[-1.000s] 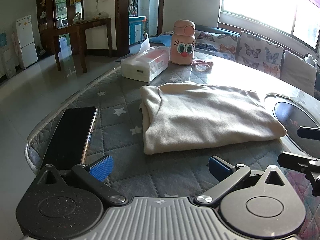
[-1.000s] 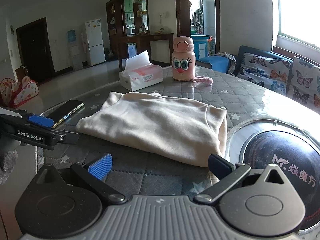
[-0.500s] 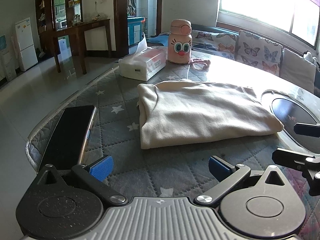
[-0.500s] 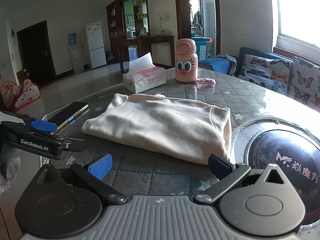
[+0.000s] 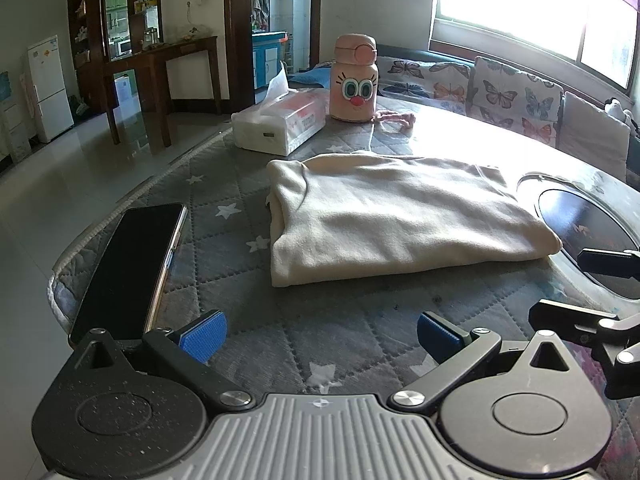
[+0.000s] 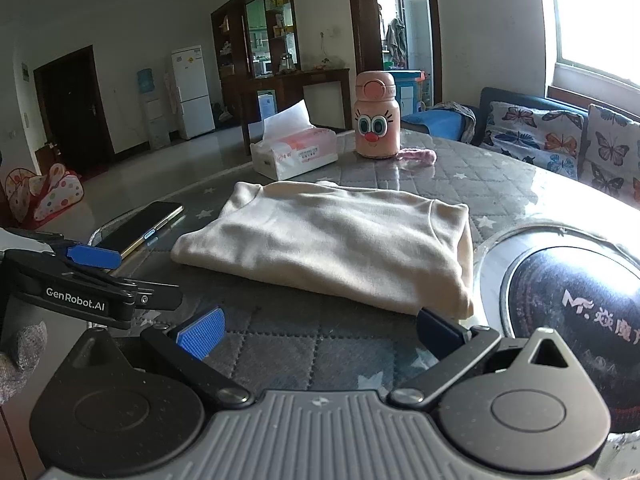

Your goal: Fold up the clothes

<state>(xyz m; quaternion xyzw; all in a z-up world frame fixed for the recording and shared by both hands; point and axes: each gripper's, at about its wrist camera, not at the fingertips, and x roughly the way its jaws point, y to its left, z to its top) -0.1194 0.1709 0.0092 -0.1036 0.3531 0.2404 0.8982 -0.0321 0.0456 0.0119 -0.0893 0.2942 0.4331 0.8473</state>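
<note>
A cream garment (image 5: 400, 220) lies folded in a flat rectangle on the grey star-quilted table cover (image 5: 320, 320); it also shows in the right wrist view (image 6: 332, 240). My left gripper (image 5: 320, 334) is open and empty, hovering near the table's front edge, short of the garment. My right gripper (image 6: 318, 330) is open and empty, just in front of the garment's near right corner. The right gripper shows at the right edge of the left wrist view (image 5: 592, 292); the left gripper shows at the left of the right wrist view (image 6: 92, 280).
A black phone (image 5: 132, 264) lies at the table's left edge. A tissue box (image 5: 280, 124) and a pink cartoon bottle (image 5: 355, 80) stand behind the garment. A round black hotplate (image 6: 572, 312) is set in the table at the right. A butterfly-print sofa (image 5: 500, 92) lies beyond.
Both grippers have drawn back a little from the folded garment, staying open and empty. The garment has not moved.
</note>
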